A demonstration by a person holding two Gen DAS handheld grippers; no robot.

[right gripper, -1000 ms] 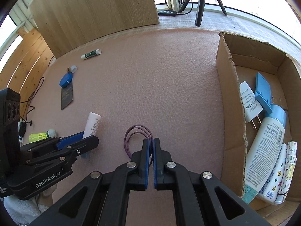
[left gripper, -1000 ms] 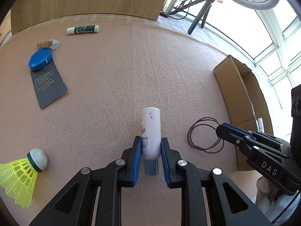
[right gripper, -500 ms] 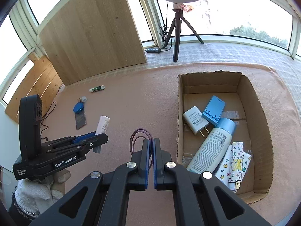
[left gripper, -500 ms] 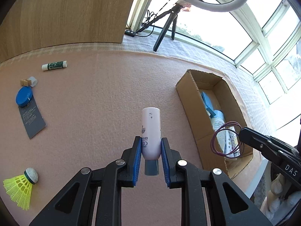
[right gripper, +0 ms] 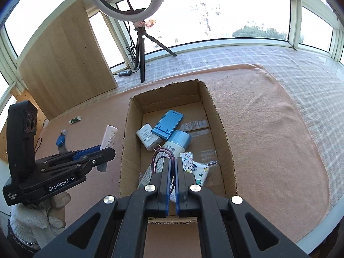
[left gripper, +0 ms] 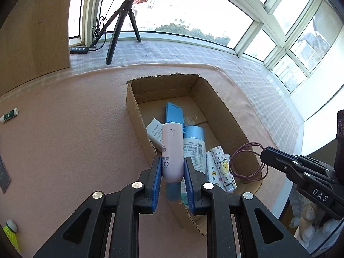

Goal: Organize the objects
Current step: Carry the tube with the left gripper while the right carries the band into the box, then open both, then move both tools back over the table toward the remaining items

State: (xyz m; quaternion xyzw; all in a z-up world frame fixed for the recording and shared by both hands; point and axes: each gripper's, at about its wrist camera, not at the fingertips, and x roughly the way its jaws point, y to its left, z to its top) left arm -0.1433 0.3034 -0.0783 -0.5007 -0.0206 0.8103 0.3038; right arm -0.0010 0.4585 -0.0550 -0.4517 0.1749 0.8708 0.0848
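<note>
while both loads hang over the cardboard box (right gripper: 125, 142), you are in the carry-and-drop step: two things lifted, neither let go.

left gripper (left gripper: 172, 179): clamped on the pink tube (left gripper: 172, 150), cap end toward you, tube tip pointing over the box's near wall. right gripper (right gripper: 171, 173): pinched tight on the purple hair ties (right gripper: 161, 155), loops dangling above the box's contents.

box holds a white charger (right gripper: 148, 136), a blue phone stand (right gripper: 167, 123), a blue-capped bottle (right gripper: 177, 140) and a patterned packet (right gripper: 194, 167), crowded toward your end; the far end looks bare.

left out on the pink mat (right gripper: 268, 129): a green stick (left gripper: 8, 115), a shuttlecock (left gripper: 9, 230).

next, as i judge it: bring each gripper inside the walls, lower, then open. the tube sits close to the box wall and may catch the rim; shift it inward first. the ties may cling to a pad.
</note>
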